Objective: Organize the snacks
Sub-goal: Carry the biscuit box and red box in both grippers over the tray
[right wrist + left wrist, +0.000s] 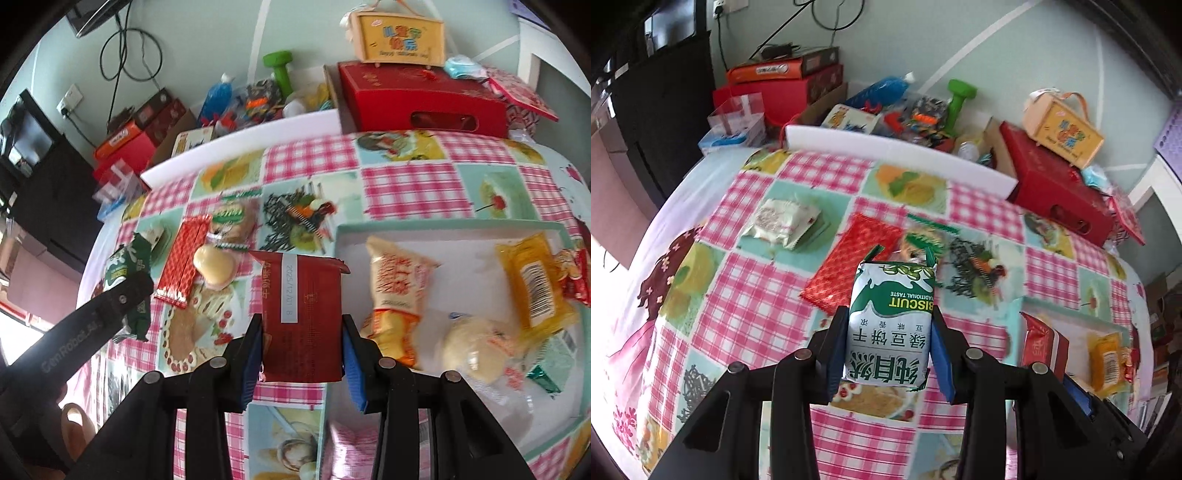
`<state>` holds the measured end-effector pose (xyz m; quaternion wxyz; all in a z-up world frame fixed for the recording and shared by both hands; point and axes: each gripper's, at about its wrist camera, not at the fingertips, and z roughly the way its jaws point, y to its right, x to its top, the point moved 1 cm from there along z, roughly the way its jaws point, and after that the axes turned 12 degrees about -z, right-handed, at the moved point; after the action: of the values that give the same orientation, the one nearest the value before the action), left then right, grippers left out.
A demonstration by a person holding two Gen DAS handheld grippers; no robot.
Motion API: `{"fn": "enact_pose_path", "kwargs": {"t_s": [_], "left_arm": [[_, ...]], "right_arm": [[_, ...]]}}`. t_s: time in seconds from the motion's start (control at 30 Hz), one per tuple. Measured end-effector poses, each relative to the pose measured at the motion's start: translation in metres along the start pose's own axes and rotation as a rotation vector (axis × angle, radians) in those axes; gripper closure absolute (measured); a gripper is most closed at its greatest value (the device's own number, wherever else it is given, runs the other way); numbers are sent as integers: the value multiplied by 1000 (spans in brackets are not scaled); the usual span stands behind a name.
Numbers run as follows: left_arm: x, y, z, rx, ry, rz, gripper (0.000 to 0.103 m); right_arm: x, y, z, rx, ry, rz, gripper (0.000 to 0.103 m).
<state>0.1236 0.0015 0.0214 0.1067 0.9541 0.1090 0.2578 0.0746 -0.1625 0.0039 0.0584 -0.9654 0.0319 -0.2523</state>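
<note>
My left gripper (pixel 891 326) is shut on a green and white biscuit packet (pixel 892 314), held above the checked tablecloth; the packet also shows in the right wrist view (pixel 125 266). My right gripper (pixel 302 332) is shut on a dark red snack packet (pixel 303 314), just left of the white tray (pixel 461 236). The tray holds a cream and orange packet (pixel 397 291), a yellow packet (pixel 535 284), a round bun (pixel 476 347) and a small red packet (pixel 576 280). On the cloth lie a red patterned packet (pixel 857 258), a white packet (pixel 783 221) and a green-labelled snack (pixel 231 218).
A white foam strip (pixel 905 155) borders the far table edge. Behind it stand red boxes (pixel 1060 188), an orange gift box (pixel 399 37), a green dumbbell (pixel 958 99) and toys. A dark cabinet (pixel 661 110) stands at the left.
</note>
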Motion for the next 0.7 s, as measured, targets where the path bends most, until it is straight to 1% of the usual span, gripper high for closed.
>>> {"fn": "enact_pose_path", "kwargs": {"t_s": [0.1, 0.3, 0.4, 0.5, 0.7], "left_arm": [[-4, 17, -3, -12, 5, 37, 60], [-25, 65, -3, -111, -43, 145, 60], [-36, 89, -3, -151, -56, 201, 60], [-50, 112, 1, -176, -69, 258, 60], [-76, 146, 9, -211, -95, 356, 60]], "right_arm": [[1, 18, -8, -27, 15, 35, 61], [-5, 80, -14, -112, 14, 165, 61], [-8, 107, -19, -114, 31, 229, 61], [-11, 123, -22, -166, 31, 254, 61], [-18, 149, -22, -154, 24, 320, 61]]}}
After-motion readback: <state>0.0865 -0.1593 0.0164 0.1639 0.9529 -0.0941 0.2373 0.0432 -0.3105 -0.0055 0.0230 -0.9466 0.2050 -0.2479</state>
